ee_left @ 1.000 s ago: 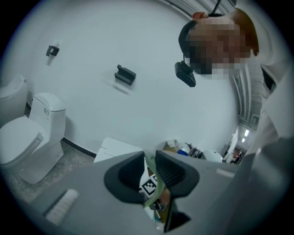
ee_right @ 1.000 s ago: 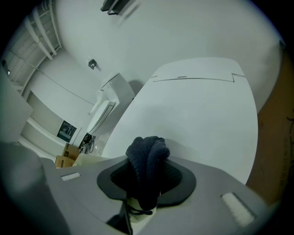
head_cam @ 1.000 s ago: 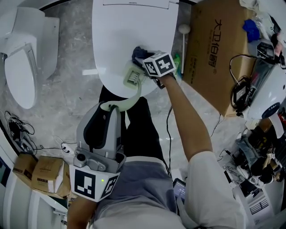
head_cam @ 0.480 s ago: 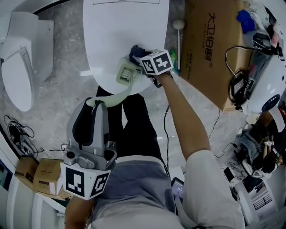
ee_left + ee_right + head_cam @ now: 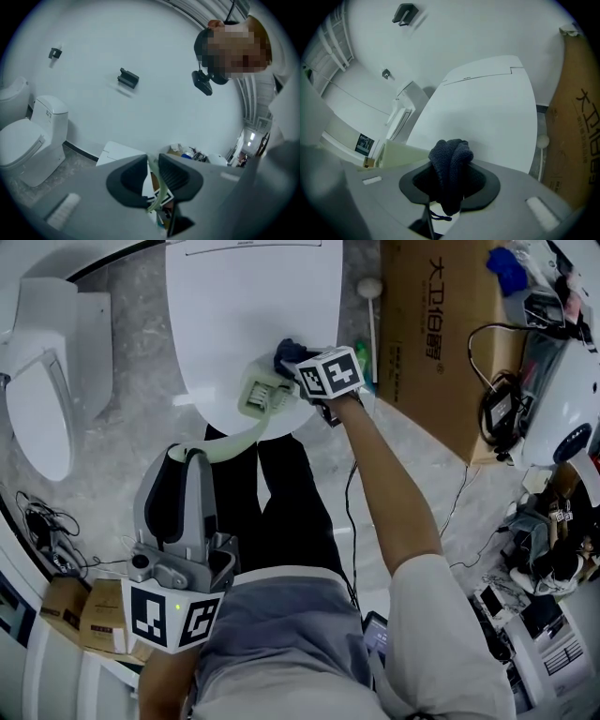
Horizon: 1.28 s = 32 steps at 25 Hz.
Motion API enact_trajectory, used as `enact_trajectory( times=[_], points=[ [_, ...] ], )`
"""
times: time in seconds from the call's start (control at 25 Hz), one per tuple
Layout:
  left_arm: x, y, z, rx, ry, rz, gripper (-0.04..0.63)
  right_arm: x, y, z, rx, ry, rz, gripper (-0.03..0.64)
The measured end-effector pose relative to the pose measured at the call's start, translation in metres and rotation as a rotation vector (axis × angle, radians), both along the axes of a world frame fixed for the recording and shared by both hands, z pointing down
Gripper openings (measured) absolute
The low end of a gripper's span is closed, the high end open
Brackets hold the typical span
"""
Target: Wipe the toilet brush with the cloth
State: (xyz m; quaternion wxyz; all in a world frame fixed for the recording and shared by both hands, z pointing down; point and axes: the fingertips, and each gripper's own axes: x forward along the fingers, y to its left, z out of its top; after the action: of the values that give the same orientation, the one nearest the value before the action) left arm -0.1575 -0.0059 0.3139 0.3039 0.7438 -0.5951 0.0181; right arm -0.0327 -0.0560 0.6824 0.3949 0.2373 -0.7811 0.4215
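My left gripper [image 5: 193,456] is shut on the curved handle [image 5: 234,439] of a pale green toilet brush. The flat brush head [image 5: 260,395] lies over the front edge of a closed white toilet lid [image 5: 244,306]. My right gripper [image 5: 302,367] is shut on a dark blue cloth [image 5: 287,353], which touches the right side of the brush head. In the left gripper view, the thin green handle [image 5: 158,196] sits between the closed jaws of the left gripper [image 5: 151,174]. In the right gripper view, the bunched cloth [image 5: 451,166] stands up out of the right gripper [image 5: 450,187], with the brush head [image 5: 401,154] just to its left.
A second white toilet [image 5: 42,381] stands at the left. A large cardboard box [image 5: 441,324] is at the right, with a white-headed stick [image 5: 372,296] beside it. Small boxes [image 5: 84,610] and cables lie at lower left. Cluttered gear fills the right edge.
The left gripper has drifted a little left and down in the head view. The brush head and cloth stay together at the lid's front edge. Both grips are unchanged.
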Motion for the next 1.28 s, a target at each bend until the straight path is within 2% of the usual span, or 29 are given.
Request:
enact_trajectory(
  times=[0.68,0.88,1.28],
  points=[
    [0.003,-0.001,-0.001,0.008,-0.014,-0.021,0.000,0.035,0.024,-0.001,-0.023,0.059,0.015,0.104],
    [0.005,-0.004,-0.002,0.012,-0.011,-0.025,0.000,0.039,0.032,-0.006,-0.041,0.061,0.057,0.106],
    [0.010,-0.008,-0.005,0.022,-0.008,-0.036,0.000,0.026,0.037,-0.026,-0.042,0.058,-0.016,0.106]
  ],
)
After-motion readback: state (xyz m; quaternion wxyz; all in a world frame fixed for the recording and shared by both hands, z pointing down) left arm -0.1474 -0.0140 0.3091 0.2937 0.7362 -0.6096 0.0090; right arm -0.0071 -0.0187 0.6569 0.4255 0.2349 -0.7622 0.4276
